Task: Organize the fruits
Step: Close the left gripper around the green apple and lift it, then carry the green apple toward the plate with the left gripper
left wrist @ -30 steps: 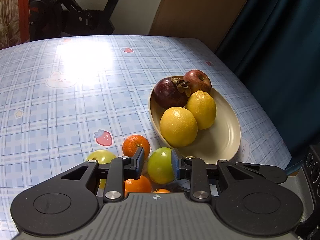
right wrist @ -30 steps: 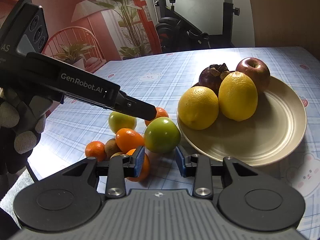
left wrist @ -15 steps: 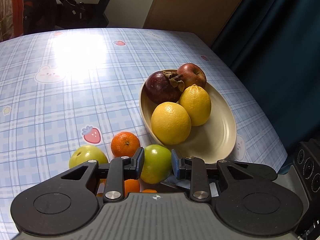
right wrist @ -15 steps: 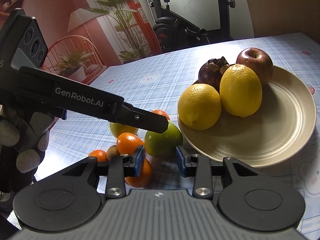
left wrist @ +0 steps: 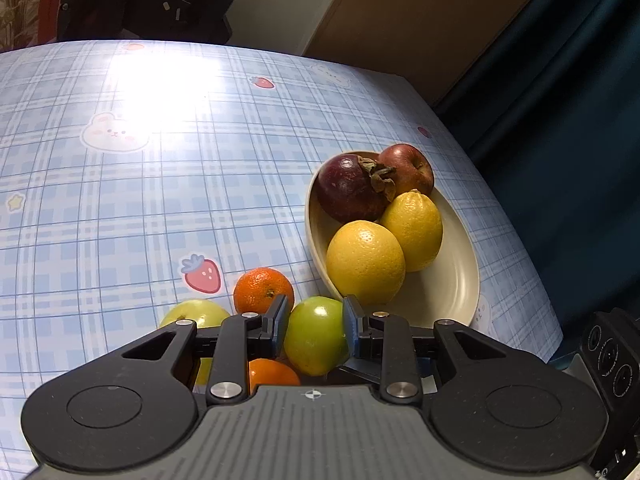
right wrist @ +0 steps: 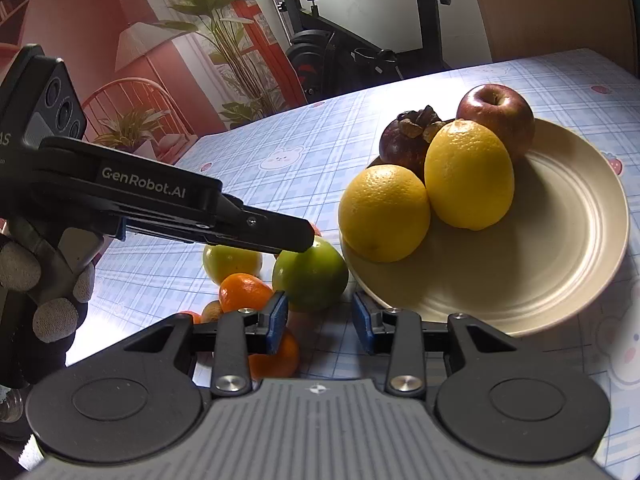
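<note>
A cream plate [left wrist: 452,292] [right wrist: 560,240] holds two yellow citrus fruits [left wrist: 366,262], a dark mangosteen [left wrist: 350,188] and a red apple [left wrist: 408,168]. Beside it on the cloth lie a green apple [left wrist: 316,334] [right wrist: 310,274], a paler green apple [left wrist: 196,314], and several small oranges [left wrist: 262,290]. My left gripper [left wrist: 315,322] has its jaws around the green apple, fingers close at both sides; in the right wrist view its fingers [right wrist: 276,234] lie over the fruit. My right gripper [right wrist: 320,318] is open and empty, just in front of the green apple.
The table has a blue checked cloth [left wrist: 160,184] with bunny and strawberry prints. Its right edge drops off by a dark curtain [left wrist: 560,120]. An exercise bike [right wrist: 340,52] and potted plants [right wrist: 224,40] stand beyond the far edge.
My left gripper has moved forward, so the green apple now sits between its fingers. My right gripper has edged closer to the fruit pile and stayed open.
</note>
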A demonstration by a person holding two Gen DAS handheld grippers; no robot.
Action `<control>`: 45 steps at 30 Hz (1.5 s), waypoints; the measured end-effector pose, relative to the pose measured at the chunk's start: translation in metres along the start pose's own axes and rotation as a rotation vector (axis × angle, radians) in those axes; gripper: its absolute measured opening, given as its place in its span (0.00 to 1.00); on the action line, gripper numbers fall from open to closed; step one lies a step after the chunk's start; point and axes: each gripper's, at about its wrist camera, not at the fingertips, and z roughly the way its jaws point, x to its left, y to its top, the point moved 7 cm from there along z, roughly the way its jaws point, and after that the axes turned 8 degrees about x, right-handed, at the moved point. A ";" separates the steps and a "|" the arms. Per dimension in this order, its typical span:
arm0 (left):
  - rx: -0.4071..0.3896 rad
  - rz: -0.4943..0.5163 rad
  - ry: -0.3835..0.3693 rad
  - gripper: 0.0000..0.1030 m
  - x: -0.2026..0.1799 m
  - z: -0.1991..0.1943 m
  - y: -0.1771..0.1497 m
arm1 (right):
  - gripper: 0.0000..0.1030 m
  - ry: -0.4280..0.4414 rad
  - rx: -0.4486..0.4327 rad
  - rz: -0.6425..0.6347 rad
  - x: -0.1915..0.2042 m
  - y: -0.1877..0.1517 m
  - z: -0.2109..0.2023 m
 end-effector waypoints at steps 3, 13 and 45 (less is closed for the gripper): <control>-0.005 -0.009 0.002 0.30 0.006 -0.004 0.000 | 0.40 0.004 0.021 -0.010 0.003 0.003 0.006; 0.002 -0.029 -0.026 0.30 0.016 -0.006 0.003 | 0.38 -0.005 0.027 -0.030 0.009 0.005 0.013; -0.030 0.010 -0.074 0.27 0.017 -0.001 0.008 | 0.46 -0.087 -0.002 0.006 0.016 0.019 0.020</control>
